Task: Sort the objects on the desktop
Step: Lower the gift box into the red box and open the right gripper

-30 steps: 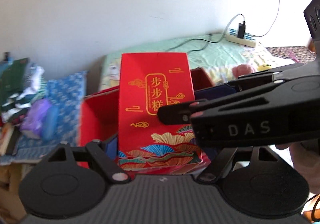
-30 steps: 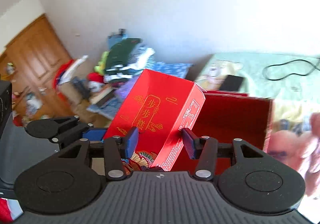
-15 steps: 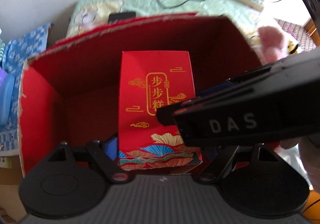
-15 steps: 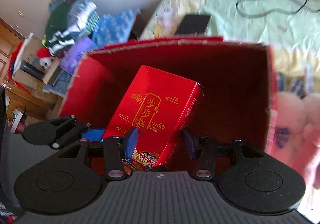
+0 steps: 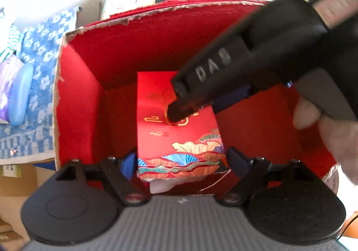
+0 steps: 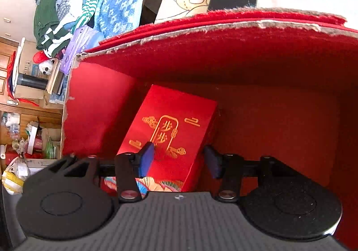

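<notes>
Your red carton [image 5: 176, 130] lies inside the big red box [image 5: 76, 103], long axis running away from you toward the far wall. Your left gripper [image 5: 181, 162] and right gripper [image 6: 179, 161] both stand apart around it, no longer clamped; a second ago you held it above the box.

A: Left wrist fisheye: looking down steeply into the red bin [image 5: 156, 49] from its near edge, close in. Right hand-held gripper [image 5: 176, 114] crossing the frame from the upper right.

B: Right wrist fisheye: same downward tilt, further right, just as close. Shared: bin interior, red carton [image 6: 172, 134], blue patterned cloth [image 6: 120, 11].
</notes>
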The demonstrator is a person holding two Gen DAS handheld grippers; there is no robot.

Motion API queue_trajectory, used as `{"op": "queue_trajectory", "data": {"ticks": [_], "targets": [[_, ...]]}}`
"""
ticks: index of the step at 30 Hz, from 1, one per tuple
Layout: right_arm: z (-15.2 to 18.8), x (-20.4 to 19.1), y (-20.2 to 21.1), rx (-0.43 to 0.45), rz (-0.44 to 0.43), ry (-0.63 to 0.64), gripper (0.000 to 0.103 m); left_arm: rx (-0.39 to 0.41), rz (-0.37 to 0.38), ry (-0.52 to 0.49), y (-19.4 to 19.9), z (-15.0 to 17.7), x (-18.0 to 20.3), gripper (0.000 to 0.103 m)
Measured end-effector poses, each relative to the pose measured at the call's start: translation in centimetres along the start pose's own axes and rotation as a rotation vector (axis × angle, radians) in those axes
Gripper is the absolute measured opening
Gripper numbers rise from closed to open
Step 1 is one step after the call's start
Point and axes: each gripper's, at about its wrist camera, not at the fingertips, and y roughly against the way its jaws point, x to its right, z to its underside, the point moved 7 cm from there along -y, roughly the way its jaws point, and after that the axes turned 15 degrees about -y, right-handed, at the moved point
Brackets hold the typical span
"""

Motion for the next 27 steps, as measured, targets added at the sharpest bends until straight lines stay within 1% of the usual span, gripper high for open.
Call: {"op": "queue_trajectory", "data": {"ticks": [3,7,8,11,13,14,15,16,17,18,19,20,21,22,24,25,27], "targets": [[-0.4,-0.1,0.2,0.016,0.005,0.021,0.055,0.014,-0.015,-0.029,0.2,0.4,0.2,0.087],[-0.9,0.5,0.5,0.03,-0.005,0.009,0.054,0.027,0.003,-0.02,0.5,0.1,0.0,0.087],[-1.1,0.7,0.6,0.029,-0.012,-0.005,0.054,0.041,-0.001,-0.027,0.8,0.0,0.1,0.087],[-1.2,1.4,1.2,0.045,-0.009,-0.017,0.052,0.082,-0.032,-0.061,2.1,-0.2,0.5,0.094],[-1.1,1.8,1.8,0.049,-0.023,-0.022,0.051,0.115,-0.053,-0.069,3.1,-0.2,0.3,0.094],[-1.2,1.4,1.8,0.053,-0.028,-0.026,0.051,0.133,-0.046,-0.072,3.7,-0.1,0.4,0.094],[-1.2,1.6,2.1,0.061,-0.03,-0.03,0.05,0.147,-0.031,-0.074,3.8,-0.8,0.1,0.092],[-1.2,1.8,2.4,0.071,-0.026,-0.032,0.049,0.169,-0.003,-0.078,4.3,-0.8,0.3,0.088],[-1.2,2.0,2.6,0.08,-0.015,-0.031,0.044,0.192,0.036,-0.085,4.7,-0.8,0.8,0.082],[-1.3,2.2,2.6,0.089,0.003,-0.028,0.042,0.208,0.083,-0.09,4.8,-0.8,1.1,0.078],[-1.4,2.3,2.6,0.098,0.027,-0.02,0.036,0.215,0.135,-0.085,5.0,0.0,1.7,0.075],[-1.5,2.4,2.5,0.105,0.055,-0.009,0.034,0.214,0.195,-0.076,4.9,0.0,2.2,0.07],[-1.6,2.5,2.2,0.105,0.079,0.004,0.033,0.215,0.241,-0.069,4.5,-0.3,2.6,0.067],[-1.6,2.6,1.8,0.095,0.094,0.014,0.032,0.214,0.278,-0.06,3.9,-0.5,2.9,0.067],[-1.6,2.6,0.8,0.054,0.101,0.024,0.032,0.184,0.313,-0.037,2.4,-1.0,3.3,0.062],[-1.6,2.6,0.3,0.036,0.1,0.027,0.032,0.168,0.33,-0.031,1.7,-1.2,3.4,0.061],[-1.7,2.3,-0.1,0.022,0.088,0.037,0.032,0.127,0.322,-0.014,0.3,-1.2,3.3,0.061]]}}
